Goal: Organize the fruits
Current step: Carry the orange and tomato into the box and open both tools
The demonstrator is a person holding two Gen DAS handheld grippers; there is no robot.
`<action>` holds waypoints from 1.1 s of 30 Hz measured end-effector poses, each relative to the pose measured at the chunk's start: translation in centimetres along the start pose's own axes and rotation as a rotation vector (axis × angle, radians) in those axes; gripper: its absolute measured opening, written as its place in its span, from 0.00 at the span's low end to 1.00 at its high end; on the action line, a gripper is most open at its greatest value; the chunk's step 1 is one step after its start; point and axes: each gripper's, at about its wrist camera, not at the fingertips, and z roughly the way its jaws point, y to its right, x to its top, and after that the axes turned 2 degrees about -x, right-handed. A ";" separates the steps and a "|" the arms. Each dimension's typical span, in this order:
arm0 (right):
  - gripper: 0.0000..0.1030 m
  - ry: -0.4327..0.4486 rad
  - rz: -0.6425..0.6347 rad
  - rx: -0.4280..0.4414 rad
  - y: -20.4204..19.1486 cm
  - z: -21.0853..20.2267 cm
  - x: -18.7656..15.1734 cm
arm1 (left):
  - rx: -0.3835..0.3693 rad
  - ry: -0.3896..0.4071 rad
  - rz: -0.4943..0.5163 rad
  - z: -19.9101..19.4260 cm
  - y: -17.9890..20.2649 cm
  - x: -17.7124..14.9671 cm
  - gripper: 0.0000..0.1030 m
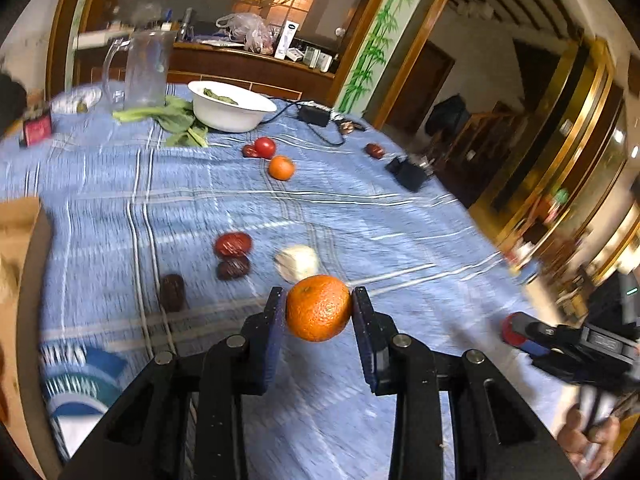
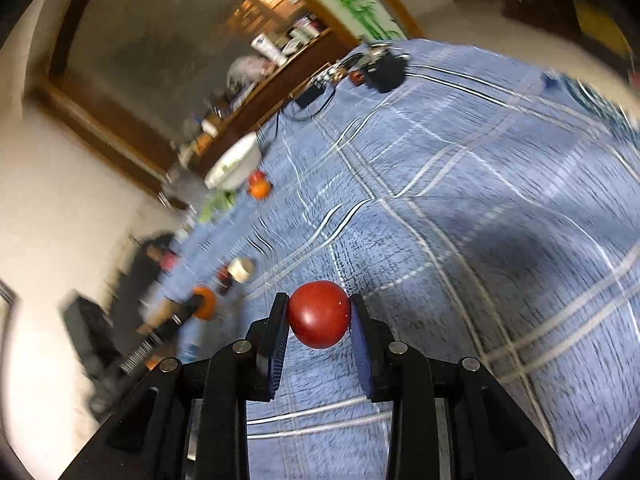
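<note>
Orange (image 1: 319, 307) and tomato (image 2: 319, 313) between clamped fingers (image 1: 362, 320)

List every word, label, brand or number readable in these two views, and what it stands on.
None can be read.
White box on the far counter: dark logo, too small.
Blue tablecloth, near corner: white printed lettering, blurred.
Red packet: print blurred.
Right wrist view: motion blur, nothing legible.
</note>
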 end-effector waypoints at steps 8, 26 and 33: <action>0.31 0.028 0.077 0.099 0.7 -3.2 -0.8 | -0.090 0.025 -0.133 -4.7 0.5 -1.5 0.31; 0.31 -0.070 -0.311 0.046 -11.5 -0.6 -6.3 | 0.141 0.173 -0.116 -15.3 -3.4 -4.8 0.32; 0.31 -0.200 -0.491 0.092 -19.7 5.2 -9.4 | 0.403 0.185 -0.187 -19.8 -10.4 -6.5 0.32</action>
